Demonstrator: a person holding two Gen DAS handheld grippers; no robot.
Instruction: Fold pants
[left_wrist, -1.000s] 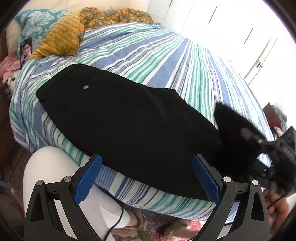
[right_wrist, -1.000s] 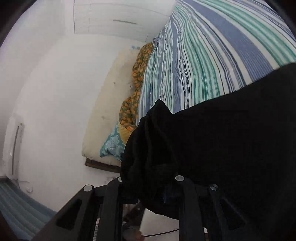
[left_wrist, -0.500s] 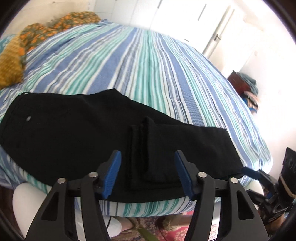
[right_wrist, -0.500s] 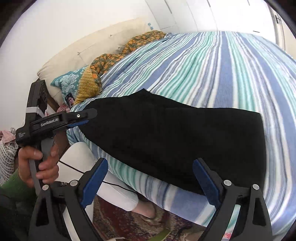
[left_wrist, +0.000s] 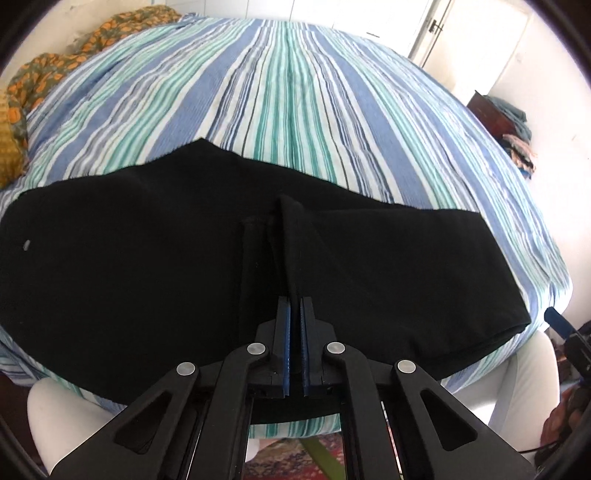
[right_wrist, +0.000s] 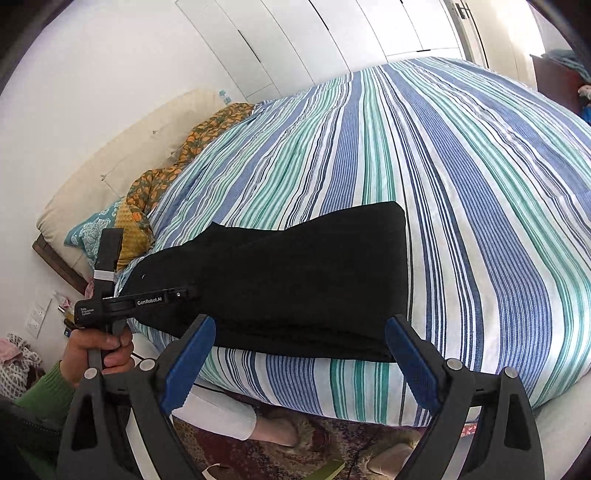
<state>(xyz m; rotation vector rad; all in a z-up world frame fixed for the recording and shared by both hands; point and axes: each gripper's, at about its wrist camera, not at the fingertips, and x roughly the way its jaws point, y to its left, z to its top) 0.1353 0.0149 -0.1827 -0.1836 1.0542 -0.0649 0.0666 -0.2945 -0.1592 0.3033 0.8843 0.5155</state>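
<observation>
Since a second ago your left gripper (left_wrist: 294, 310) has clenched on a ridge of the pants (left_wrist: 129, 258) lying along the bed (left_wrist: 295, 110) edge while your right gripper (right_wrist: 295, 354) hangs released, so lift evenly, keeping layers aligned.
</observation>
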